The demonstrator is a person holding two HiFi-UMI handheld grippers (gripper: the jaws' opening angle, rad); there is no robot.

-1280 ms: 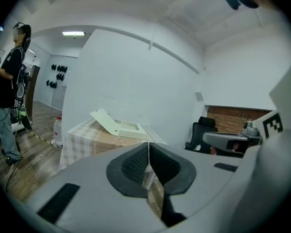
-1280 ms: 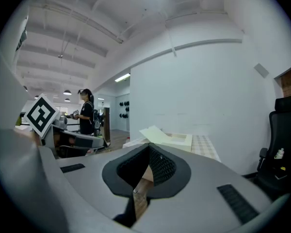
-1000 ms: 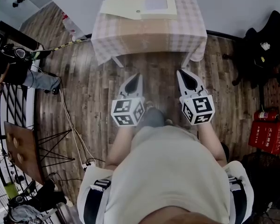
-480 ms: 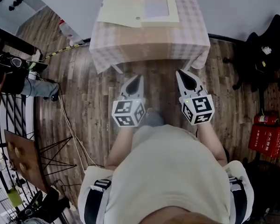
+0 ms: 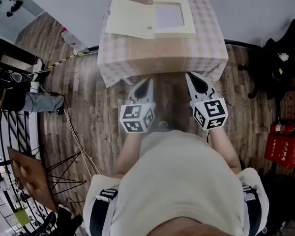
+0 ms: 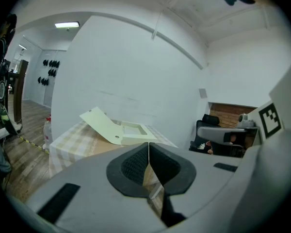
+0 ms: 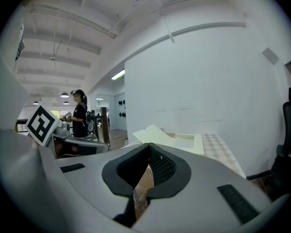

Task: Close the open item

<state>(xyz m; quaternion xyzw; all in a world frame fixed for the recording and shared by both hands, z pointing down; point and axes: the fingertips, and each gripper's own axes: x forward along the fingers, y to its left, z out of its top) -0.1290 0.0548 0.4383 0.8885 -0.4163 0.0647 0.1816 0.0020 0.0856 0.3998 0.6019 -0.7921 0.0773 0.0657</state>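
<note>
The pale yellow box (image 5: 174,17) lies at the back of the checked worktop (image 5: 162,53), long side running left to right. Its flat lid (image 5: 130,17) is open to the left, tilted up. The left tool (image 5: 143,82) and the right tool (image 5: 194,78) hang by the front edge, both clenched and holding nothing. A red case (image 5: 282,144) sits far right.

person's torso (image 5: 182,181): cut off at bottom edge | bystander (image 7: 79,114): handheld item too small to tell

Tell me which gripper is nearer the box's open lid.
Left. The left gripper hangs before the table, roughly in line with the lid; the right gripper hangs level with it, farther off to the lid's right.
</note>
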